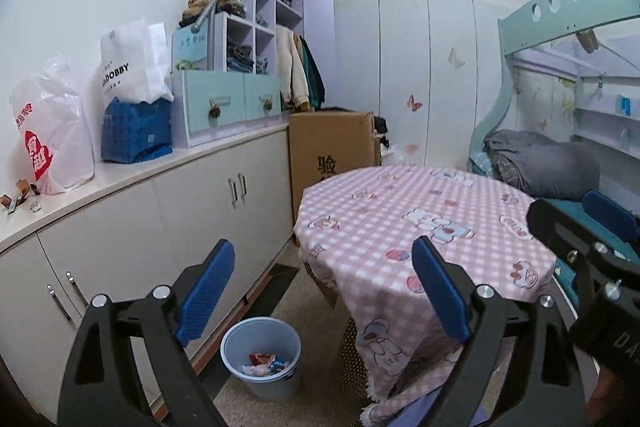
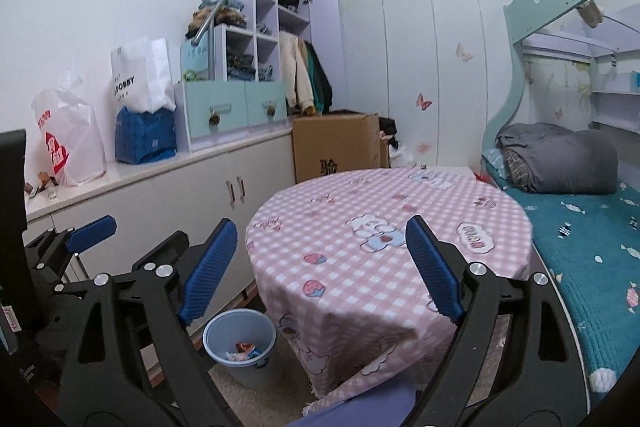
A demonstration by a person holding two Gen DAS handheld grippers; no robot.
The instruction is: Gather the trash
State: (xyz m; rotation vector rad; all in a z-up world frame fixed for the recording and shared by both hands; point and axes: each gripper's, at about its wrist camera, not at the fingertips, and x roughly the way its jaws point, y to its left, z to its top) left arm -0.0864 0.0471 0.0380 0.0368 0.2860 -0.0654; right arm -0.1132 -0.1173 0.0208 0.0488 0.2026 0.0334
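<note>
Two grippers were seen, each with two blue-padded fingers spread wide and nothing held between them: the left gripper (image 1: 324, 291) and the right gripper (image 2: 320, 267). One pale blue bin (image 1: 261, 359) was stood on the floor between the white cabinet (image 1: 160, 211) and the round table (image 1: 420, 219), which was covered by one pink checked cloth. Several wrappers (image 1: 266, 363) were lying inside the bin; an exact count could not be made. More small scraps (image 1: 22, 197), roughly four, were left on the cabinet top at its near end, just beside one white plastic bag with red print (image 1: 52, 131). One white paper bag (image 1: 134, 63), one blue package (image 1: 136, 131) and one two-drawer chest (image 1: 228, 107) were ranged further along the counter. One cardboard box (image 1: 332, 151) was placed beyond the table.
</note>
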